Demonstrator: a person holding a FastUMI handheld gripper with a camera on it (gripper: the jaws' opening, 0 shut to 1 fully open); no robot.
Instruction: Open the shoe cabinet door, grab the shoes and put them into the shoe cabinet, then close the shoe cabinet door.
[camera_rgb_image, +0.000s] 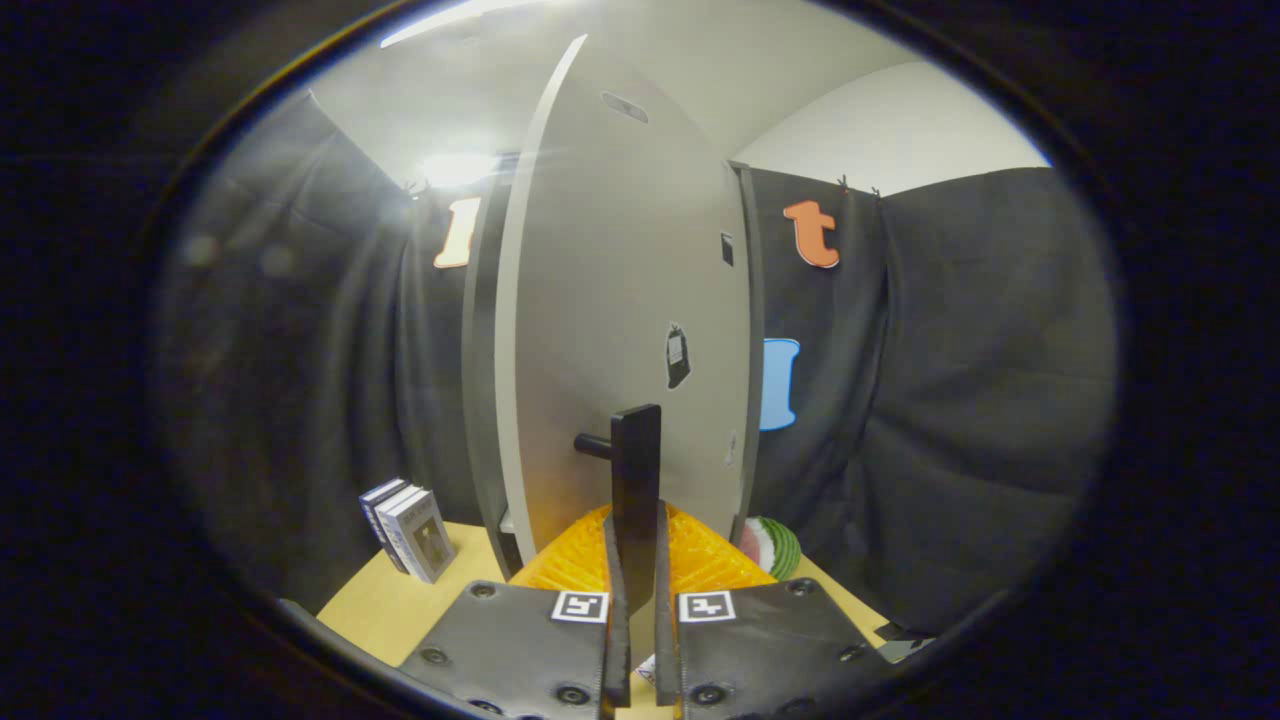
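Note:
The shoe cabinet door (620, 280) is a tall pale grey panel right in front of me. Its black bar handle (637, 450) stands upright on a short stub and runs down between my fingers. My gripper (637, 535) is shut on the handle, with a ribbed pad (570, 565) pressed to each side. The door's left edge stands slightly off the darker cabinet body (480, 380), so it looks ajar, hinged on the right. A small dark tag (677, 355) hangs on the door.
The cabinet stands on a light wooden table (400, 610). A few upright books (410, 530) are to its left. A watermelon-patterned object (772, 545) lies at its right foot. Black cloth walls close in on both sides.

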